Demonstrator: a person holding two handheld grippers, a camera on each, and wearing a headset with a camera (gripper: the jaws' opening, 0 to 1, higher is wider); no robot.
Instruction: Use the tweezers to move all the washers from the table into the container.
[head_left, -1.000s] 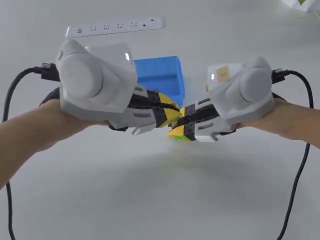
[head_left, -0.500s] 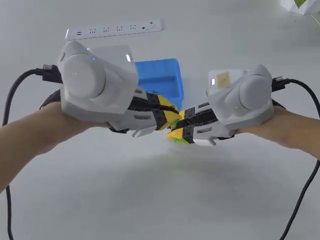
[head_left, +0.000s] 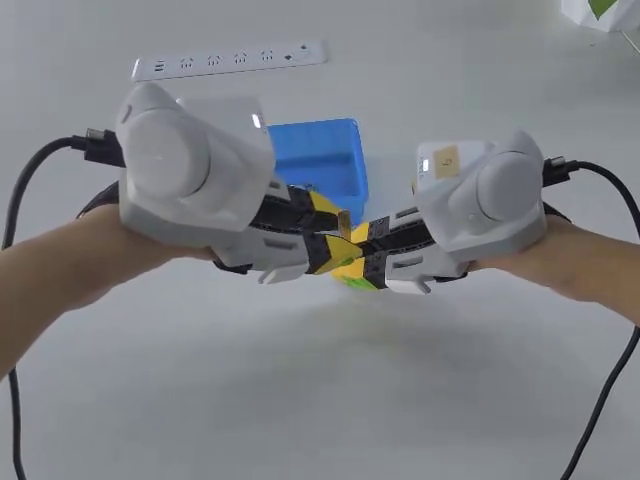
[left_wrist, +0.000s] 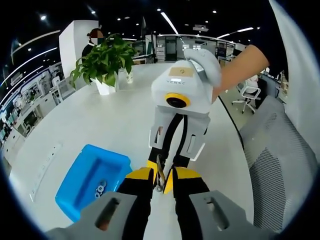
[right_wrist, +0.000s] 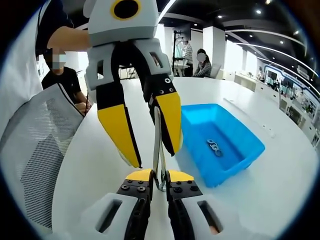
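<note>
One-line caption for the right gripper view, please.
The right gripper is shut on the tweezers, the left gripper open around them, beside a blue container holding a few washers.

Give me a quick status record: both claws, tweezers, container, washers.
right claw: shut on the tweezers
left claw: open, jaws either side of the tweezers' far end
tweezers: thin metal, bridging the two facing claws
container: blue, open-topped, on the table beside the claws
washers: a few lying inside the container
power strip: on the table beyond the container
</note>
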